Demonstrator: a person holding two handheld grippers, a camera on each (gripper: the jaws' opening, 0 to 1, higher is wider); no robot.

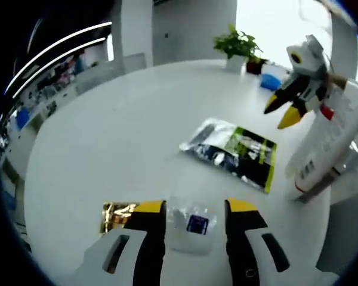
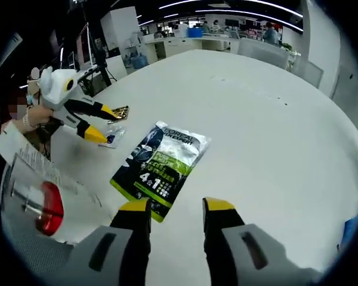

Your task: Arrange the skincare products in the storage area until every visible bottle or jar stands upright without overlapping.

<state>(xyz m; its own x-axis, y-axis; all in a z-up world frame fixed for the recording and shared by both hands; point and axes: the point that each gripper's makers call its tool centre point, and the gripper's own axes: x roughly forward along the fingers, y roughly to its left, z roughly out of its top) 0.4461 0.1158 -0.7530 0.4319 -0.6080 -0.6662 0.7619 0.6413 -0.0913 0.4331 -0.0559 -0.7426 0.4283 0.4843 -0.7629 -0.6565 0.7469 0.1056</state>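
Left gripper view: the left gripper (image 1: 196,210), jaws parted, is seen astride a small clear sachet (image 1: 191,226) lying flat near the table (image 1: 107,137) edge, just beside a gold sachet (image 1: 116,215); a green-and-silver pouch (image 1: 234,150) lies flat nearer the table's middle. In the right gripper view the right gripper (image 2: 176,208), jaws likewise parted and empty, is held just short of that pouch. No bottle or jar is seen; a pick-up appears in hand, and closure on the clear sachet is judged next.

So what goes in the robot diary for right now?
left gripper: open, around small clear sachet | right gripper: open, near L'Oreal pouch | table
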